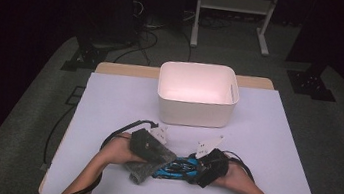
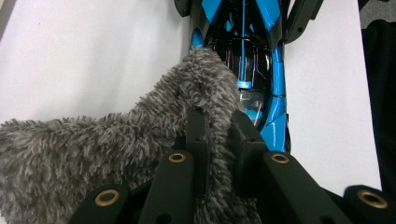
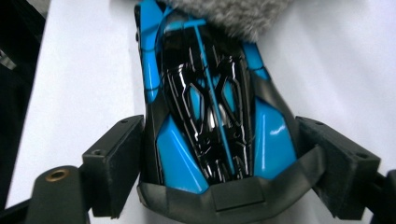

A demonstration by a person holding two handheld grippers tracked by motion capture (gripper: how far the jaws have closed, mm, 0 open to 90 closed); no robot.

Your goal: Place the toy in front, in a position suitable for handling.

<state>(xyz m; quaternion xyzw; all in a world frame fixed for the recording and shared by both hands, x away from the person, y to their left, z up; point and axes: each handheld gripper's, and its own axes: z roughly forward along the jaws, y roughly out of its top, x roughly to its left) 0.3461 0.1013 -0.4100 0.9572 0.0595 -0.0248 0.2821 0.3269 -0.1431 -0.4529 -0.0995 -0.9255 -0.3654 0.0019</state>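
A blue and black toy car lies on the white table near its front edge. My right gripper is shut on one end of the car, with a jaw against each side of the car and the gripper centred on it. A grey fluffy cloth is pinched in my left gripper. In the left gripper view the gripper holds a fold of the cloth, which lies over the other end of the car.
An empty white bin stands at the middle of the table, behind both grippers. Bare tabletop lies to the left and right of the hands. Dark floor, cables and a stand's legs are beyond the table.
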